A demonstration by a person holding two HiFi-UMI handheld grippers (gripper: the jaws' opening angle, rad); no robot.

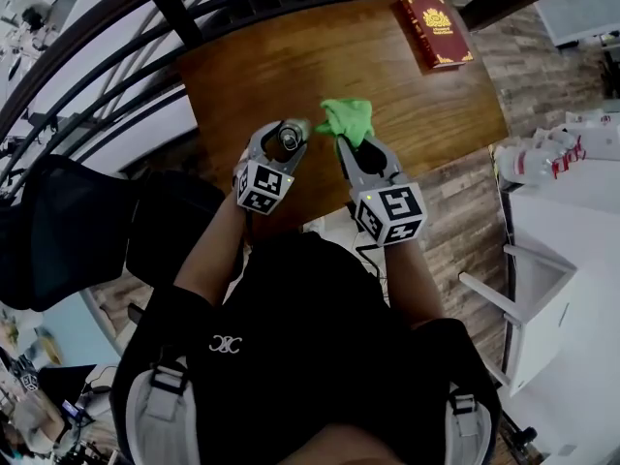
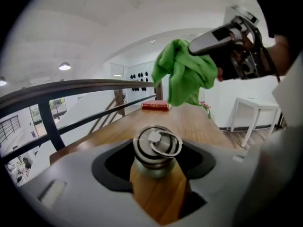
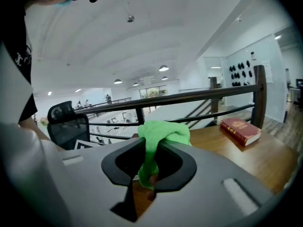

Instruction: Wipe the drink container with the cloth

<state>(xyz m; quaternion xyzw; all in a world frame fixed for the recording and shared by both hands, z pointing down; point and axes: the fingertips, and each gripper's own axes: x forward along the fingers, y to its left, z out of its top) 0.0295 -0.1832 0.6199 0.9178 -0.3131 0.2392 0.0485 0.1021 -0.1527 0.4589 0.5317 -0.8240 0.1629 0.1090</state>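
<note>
- your left claw is clamped around the drink container, just under its metal cap with the ring on top.
- your right claw is pinched tight on the green cloth, which bunches out past the tips.
- the cloth is just beside the container, on the side nearer the red book; whether they touch can't be told.
- both are over the table near your edge, well apart from the book at the far corner.

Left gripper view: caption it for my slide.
Left hand-held gripper clamps metal-capped bottle; right hand-held gripper holds green cloth above.
</note>
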